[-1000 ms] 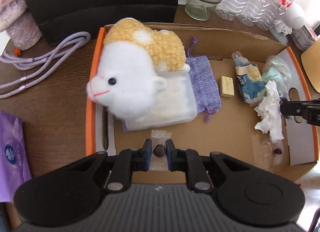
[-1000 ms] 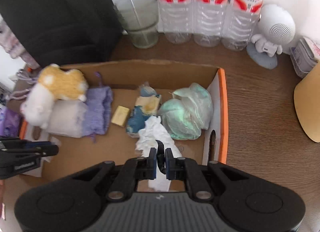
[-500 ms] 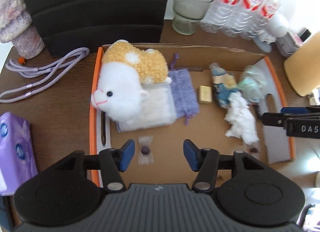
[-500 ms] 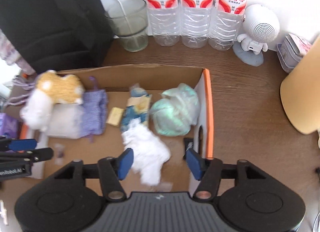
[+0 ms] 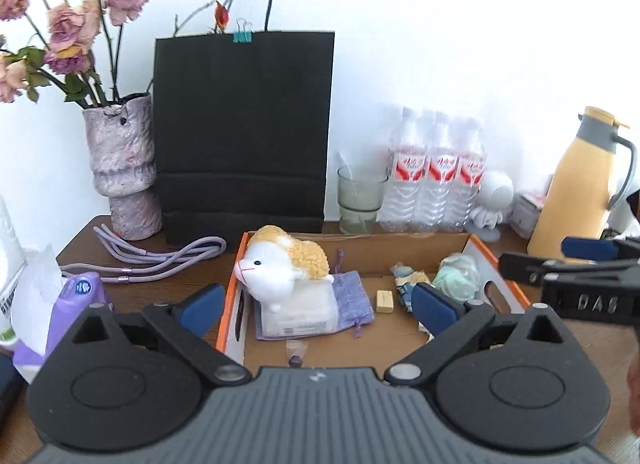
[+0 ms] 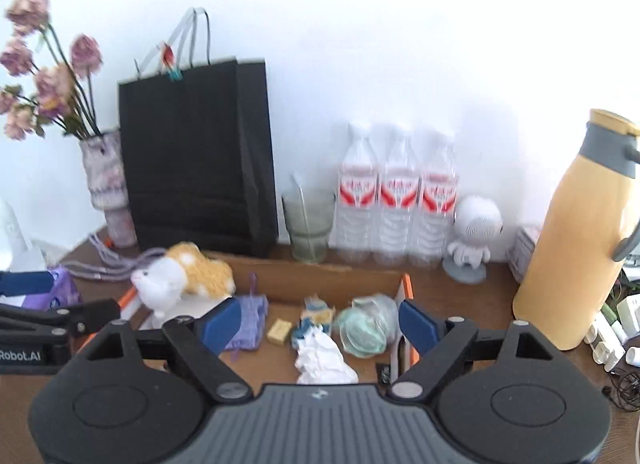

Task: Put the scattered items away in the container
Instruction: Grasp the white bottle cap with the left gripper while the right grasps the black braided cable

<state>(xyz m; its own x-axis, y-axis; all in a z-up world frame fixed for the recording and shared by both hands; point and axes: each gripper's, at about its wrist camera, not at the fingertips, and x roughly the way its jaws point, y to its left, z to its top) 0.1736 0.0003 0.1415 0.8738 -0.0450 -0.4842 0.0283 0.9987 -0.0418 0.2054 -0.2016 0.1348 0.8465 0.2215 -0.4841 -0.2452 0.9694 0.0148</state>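
Observation:
An open cardboard box [image 5: 400, 246] with orange edges sits on the wooden table. Inside it lie a white-and-yellow plush toy [image 5: 280, 264], a clear plastic case [image 5: 300, 312], a purple pouch [image 5: 352, 300], a small yellow block [image 5: 385, 301], a wrapped candy [image 5: 297, 353], a crumpled tissue [image 6: 322, 356] and a green bag [image 6: 366, 324]. My left gripper [image 5: 316, 306] is open and empty, raised in front of the box. My right gripper [image 6: 316, 318] is open and empty too, raised over the box's right part.
Behind the box stand a black paper bag [image 5: 244, 132], a glass [image 5: 360, 200], three water bottles [image 5: 434, 180] and a white figurine [image 5: 494, 200]. A vase of flowers [image 5: 122, 168], a purple cord [image 5: 160, 256] and a tissue pack [image 5: 76, 304] are left; a yellow flask [image 5: 578, 184] is right.
Both grippers opened, releasing the candy and the tissue into the box, then pulled up and back, so both views now look level across the table.

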